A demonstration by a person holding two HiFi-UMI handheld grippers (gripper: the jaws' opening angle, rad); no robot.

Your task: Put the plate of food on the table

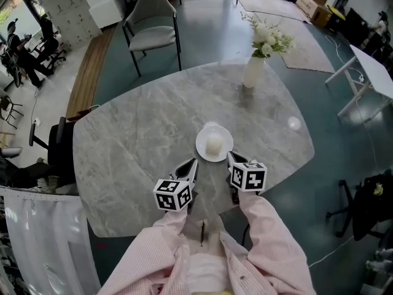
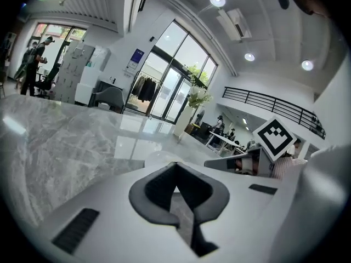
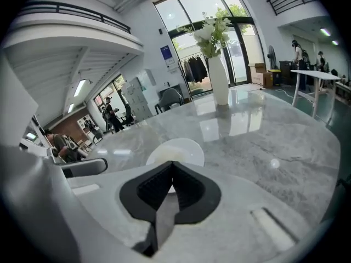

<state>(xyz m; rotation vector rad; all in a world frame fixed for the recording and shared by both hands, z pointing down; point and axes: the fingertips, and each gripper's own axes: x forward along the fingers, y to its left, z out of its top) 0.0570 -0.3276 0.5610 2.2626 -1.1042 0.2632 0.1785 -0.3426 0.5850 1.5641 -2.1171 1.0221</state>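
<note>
- The plate lies on the grey marble desk at the centre of the head view. A pale, upright piece of food stands in its middle. The plate appears to sit flat and well in from the desk's near edge, so the placing looks done.
- The left gripper sits just beside the plate's lower-left rim, its fingers clenched together on nothing. In its own view the plate shows just beyond the tips.
- The right gripper sits just beside the lower-right rim, its fingers likewise clenched and empty. Whether either tip touches the rim cannot be told.
- What remains is probably the retreat. Both grippers should draw straight back toward the bottom of the frame, without sweeping sideways.
- A sideways nudge on the rim could slide the plate on the smooth stone or tip the upright food.
- The vase of white flowers stands well apart in the upper right, so it poses no hazard.
</note>
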